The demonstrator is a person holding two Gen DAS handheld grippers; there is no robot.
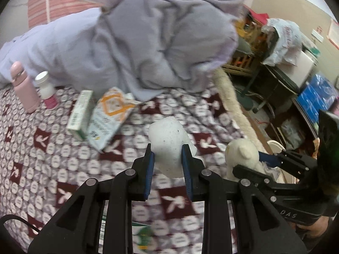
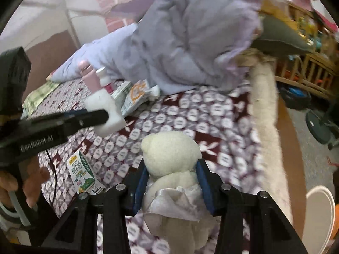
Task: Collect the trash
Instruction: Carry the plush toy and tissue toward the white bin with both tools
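Left gripper (image 1: 167,151) is clamped tight on a white foam chunk (image 1: 168,141), holding it up off the patterned bedspread (image 1: 63,158). Right gripper (image 2: 172,169) has its blue pads squeezed around a cream plush bear (image 2: 170,154), right at the neck. More trash sits ahead and left of the left gripper: a green box (image 1: 80,111) and a torn orange-white packet (image 1: 108,116). A milk carton (image 2: 81,172) lies just left of the right gripper.

A white foam block (image 1: 167,141), speckled with dark flecks, sits upright at frame centre, clamped. Upper left, a torn white-and-orange wrapper (image 1: 110,114) lies crumpled beside a tilted green-and-white carton (image 1: 80,114).
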